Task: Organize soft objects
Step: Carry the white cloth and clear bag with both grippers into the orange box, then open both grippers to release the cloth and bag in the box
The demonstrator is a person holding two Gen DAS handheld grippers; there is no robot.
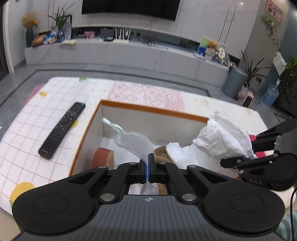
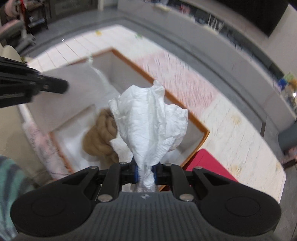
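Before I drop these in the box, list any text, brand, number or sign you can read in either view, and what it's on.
"DAS": pale letters on the body of the right claw, left wrist view; possibly part of a longer word.
Remote: brand print at its near end and button labels, too blurred to read.
Left claw: small round emblem on its housing, no letters.
Wall picture: too small to read.
Right wrist view: nothing readable; the background is motion-blurred.

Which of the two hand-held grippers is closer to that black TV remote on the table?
Left. The left hand-held gripper hangs over the box beside the remote; the right hand-held gripper, clutching white tissue, is at the box's far side.
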